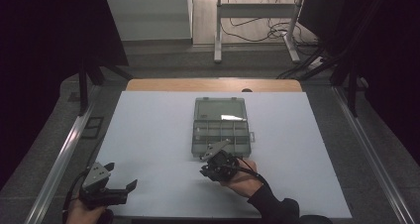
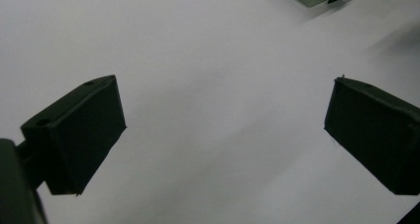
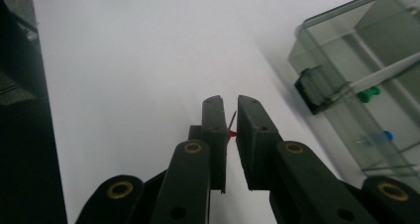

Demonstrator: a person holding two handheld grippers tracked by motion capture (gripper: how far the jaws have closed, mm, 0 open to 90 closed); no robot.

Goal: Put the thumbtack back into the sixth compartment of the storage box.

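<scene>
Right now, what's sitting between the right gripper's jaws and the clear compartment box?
Nothing: in the right gripper view, bare white table separates the right gripper, shut on a red push pin, from the open compartment box.

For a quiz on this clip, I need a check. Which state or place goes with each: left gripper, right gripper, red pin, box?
Things:
1. left gripper
2. right gripper
3. red pin
4. box

States or places:
A. lid open, mid-table
B. jaws wide apart over bare white table
C. between two jaws
D. shut on a small thing beside the box

Pairs: 1-B, 2-D, 3-C, 4-A
</scene>
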